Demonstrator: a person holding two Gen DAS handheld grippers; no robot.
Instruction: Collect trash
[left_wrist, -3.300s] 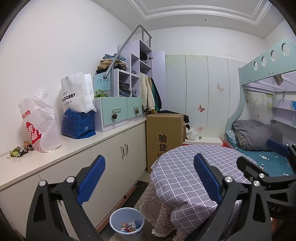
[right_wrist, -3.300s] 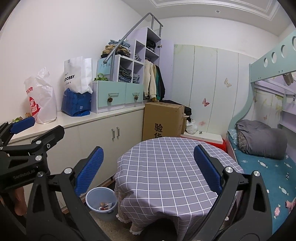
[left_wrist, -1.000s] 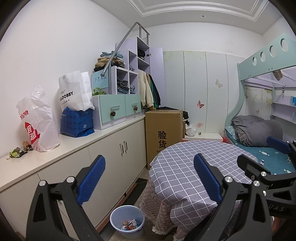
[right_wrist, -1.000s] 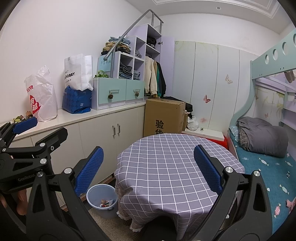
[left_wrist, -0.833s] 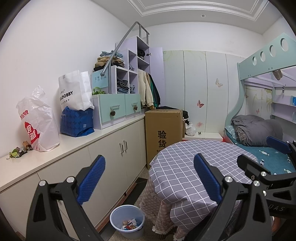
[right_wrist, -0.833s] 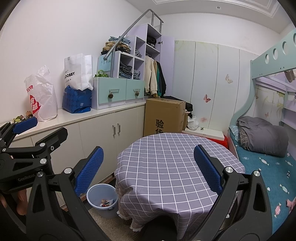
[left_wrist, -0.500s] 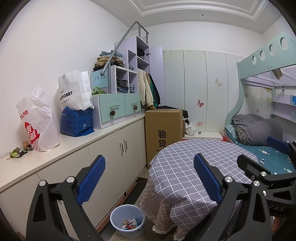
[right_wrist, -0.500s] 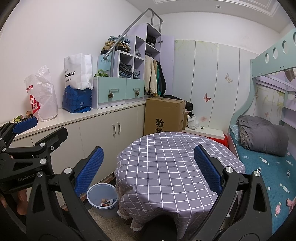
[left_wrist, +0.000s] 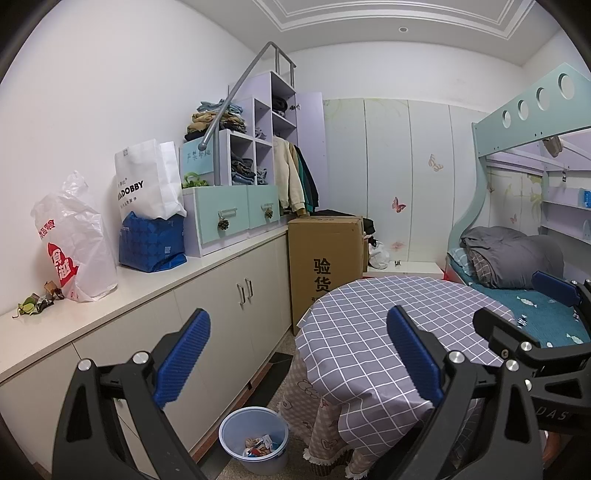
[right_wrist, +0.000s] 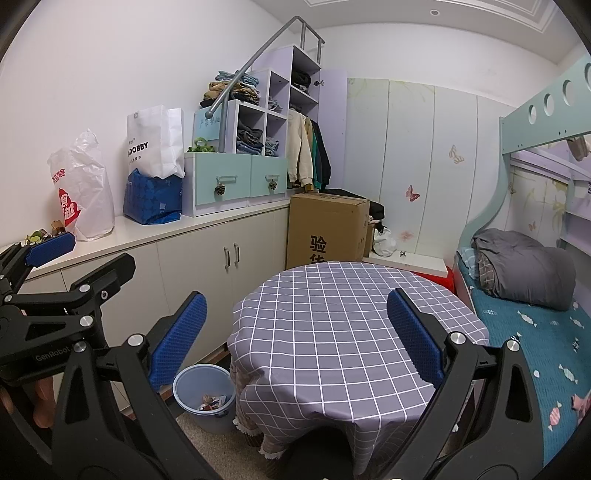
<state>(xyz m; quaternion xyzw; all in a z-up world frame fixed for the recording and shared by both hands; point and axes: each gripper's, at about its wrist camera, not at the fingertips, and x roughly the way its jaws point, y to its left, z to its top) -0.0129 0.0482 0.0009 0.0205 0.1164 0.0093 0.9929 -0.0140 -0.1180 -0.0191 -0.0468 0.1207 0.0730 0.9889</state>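
Observation:
Small scraps of trash (left_wrist: 35, 301) lie on the white counter beside a white plastic bag (left_wrist: 72, 240); they also show in the right wrist view (right_wrist: 46, 230). A pale blue bin (left_wrist: 254, 439) holding wrappers stands on the floor between the cabinets and the table; it also shows in the right wrist view (right_wrist: 205, 397). My left gripper (left_wrist: 297, 354) is open and empty, held in the air. My right gripper (right_wrist: 295, 334) is open and empty above the near table edge.
A round table with a grey checked cloth (right_wrist: 340, 325) stands in front. White cabinets (left_wrist: 229, 295) run along the left wall with bags and drawers on top. A cardboard box (left_wrist: 325, 258) stands behind. A bunk bed (right_wrist: 528, 295) is at the right.
Both grippers have drifted slightly back and up over the last seconds; the view has barely shifted. Both stay open and empty.

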